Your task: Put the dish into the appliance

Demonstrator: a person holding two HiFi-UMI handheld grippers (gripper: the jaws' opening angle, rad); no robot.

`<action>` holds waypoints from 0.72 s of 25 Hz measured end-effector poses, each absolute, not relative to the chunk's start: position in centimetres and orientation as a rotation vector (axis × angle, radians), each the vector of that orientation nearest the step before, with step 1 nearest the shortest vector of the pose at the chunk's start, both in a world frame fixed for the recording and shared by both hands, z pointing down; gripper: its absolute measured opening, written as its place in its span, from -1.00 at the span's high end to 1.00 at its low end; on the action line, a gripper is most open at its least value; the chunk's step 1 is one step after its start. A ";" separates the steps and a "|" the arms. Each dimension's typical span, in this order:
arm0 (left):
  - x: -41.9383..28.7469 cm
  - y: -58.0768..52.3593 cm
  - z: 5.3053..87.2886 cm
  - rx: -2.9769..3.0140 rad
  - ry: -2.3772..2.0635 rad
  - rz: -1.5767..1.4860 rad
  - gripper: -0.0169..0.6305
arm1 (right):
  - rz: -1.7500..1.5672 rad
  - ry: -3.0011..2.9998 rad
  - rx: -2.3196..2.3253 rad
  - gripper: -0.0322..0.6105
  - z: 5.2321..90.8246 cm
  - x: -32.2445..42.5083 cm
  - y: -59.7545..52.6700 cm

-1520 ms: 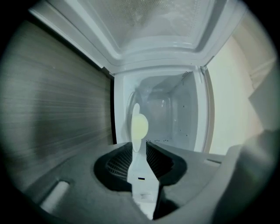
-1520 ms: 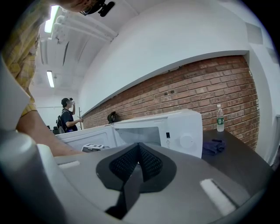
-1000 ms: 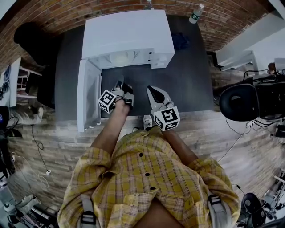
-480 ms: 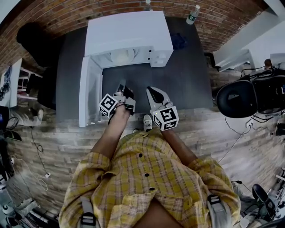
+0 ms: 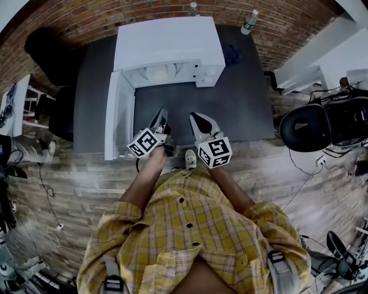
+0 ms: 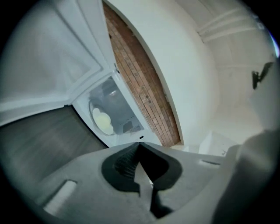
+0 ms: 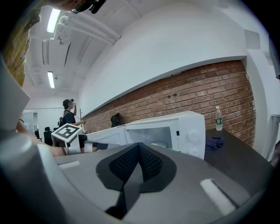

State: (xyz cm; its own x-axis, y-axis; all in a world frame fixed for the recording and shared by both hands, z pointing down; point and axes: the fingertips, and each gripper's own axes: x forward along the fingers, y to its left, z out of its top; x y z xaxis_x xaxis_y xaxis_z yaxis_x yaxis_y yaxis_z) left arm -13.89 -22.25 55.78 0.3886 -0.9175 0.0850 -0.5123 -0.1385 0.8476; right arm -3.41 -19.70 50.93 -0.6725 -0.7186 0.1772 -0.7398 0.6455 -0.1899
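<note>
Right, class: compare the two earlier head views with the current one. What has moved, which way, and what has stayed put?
The left hand-held gripper has drawn back from the microwave and rolled, so its marker cube has tilted over. Its jaws stay shut and empty. Nothing was taken hold of or let go. The right hand-held gripper, also shut, barely shifted. The microwave door stays open, and the dish is still inside.

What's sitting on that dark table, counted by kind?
Microwave: 1
Dish, inside the microwave: 1
Bottles: 2
Blue cloth: 1
Total: 5
</note>
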 end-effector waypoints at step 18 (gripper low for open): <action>-11.3 -18.7 52.3 2.214 -1.476 -0.203 0.96 | 0.392 -2.765 1.263 0.89 51.0 -2.5 -19.0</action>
